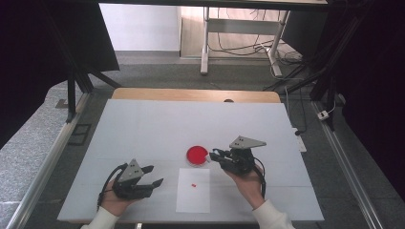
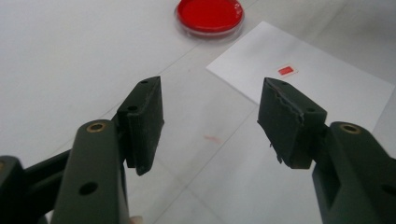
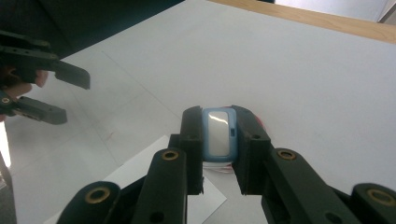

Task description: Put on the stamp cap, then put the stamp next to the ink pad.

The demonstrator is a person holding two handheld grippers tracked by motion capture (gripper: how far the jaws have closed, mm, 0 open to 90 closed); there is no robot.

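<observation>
Left gripper is hovering low at the near left of the white table, jaws apart, nothing between them. Right gripper is clamping a small blue-framed object just beside the red dish, beyond the paper sheet bearing a red tab.

White table top with a wooden edge at 12 o'clock. Grey carpet floor beyond. White wall at 11 o'clock. Desk frame with cables at 12 o'clock. Black curtains at 9 and 3 o'clock.
</observation>
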